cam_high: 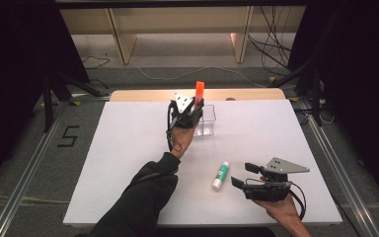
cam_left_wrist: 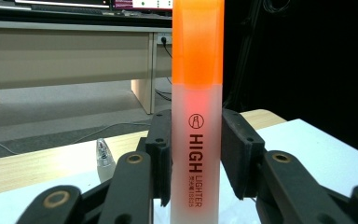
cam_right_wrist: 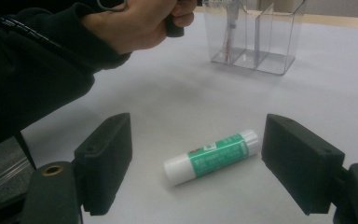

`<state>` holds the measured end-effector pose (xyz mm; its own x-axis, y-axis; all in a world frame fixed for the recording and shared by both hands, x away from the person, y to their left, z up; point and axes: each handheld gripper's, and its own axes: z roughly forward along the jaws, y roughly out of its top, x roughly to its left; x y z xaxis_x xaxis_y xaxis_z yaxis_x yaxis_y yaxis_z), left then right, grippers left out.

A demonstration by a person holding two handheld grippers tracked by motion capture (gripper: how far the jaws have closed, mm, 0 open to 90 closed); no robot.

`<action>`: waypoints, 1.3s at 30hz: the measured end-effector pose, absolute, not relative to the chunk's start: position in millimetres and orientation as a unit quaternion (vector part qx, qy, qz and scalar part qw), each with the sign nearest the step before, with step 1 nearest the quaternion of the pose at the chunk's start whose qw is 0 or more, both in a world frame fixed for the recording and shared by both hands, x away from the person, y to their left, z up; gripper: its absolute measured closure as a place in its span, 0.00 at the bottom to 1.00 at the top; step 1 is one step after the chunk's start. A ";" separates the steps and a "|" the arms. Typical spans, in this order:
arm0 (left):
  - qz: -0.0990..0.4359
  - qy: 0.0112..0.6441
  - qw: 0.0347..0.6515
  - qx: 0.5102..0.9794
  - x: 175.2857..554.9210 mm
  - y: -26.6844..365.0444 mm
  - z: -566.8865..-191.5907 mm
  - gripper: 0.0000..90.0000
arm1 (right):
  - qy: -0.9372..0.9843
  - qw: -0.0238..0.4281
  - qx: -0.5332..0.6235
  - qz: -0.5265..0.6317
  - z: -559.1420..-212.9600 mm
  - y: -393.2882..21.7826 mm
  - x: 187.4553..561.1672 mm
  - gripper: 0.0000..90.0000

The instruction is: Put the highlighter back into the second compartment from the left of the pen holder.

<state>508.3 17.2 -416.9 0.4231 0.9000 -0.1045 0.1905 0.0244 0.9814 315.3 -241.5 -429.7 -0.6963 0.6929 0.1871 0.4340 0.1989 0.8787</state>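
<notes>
My left gripper (cam_high: pixel 196 105) is shut on an orange highlighter (cam_high: pixel 199 91), held upright at the left rim of a clear plastic organiser box (cam_high: pixel 208 121) near the table's far edge. In the left gripper view the highlighter (cam_left_wrist: pixel 196 116) stands clamped between the two black jaws, orange cap up, white barrel printed "HIGH LIGHTER". A white and green glue stick (cam_high: pixel 221 175) lies on the table's front right. My right gripper (cam_high: pixel 241 174) is open just right of it. In the right gripper view the glue stick (cam_right_wrist: pixel 212 156) lies between and beyond the spread jaws.
The white table top (cam_high: pixel 128 148) ends in a wooden strip (cam_high: pixel 143 94) at the far side. The person's left hand (cam_right_wrist: pixel 135 23) and dark sleeve (cam_right_wrist: pixel 28 65) fill the upper left of the right gripper view, with the clear organiser (cam_right_wrist: pixel 256 37) beyond. A small clear object (cam_left_wrist: pixel 103 153) stands on the wood.
</notes>
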 end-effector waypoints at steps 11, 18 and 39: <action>0.321 0.443 0.546 0.634 511.0 13.2 -425.3 0.73 | 0.764 0.125 0.369 0.515 -429.5 -241.7 314.9 0.28; 0.320 0.450 0.536 0.638 510.9 12.2 -428.0 0.73 | 0.764 0.125 0.369 0.514 -429.5 -241.4 314.9 0.28; 0.277 0.469 0.528 0.652 499.4 15.9 -412.6 0.39 | 0.763 0.126 0.369 0.515 -429.7 -241.8 315.4 0.28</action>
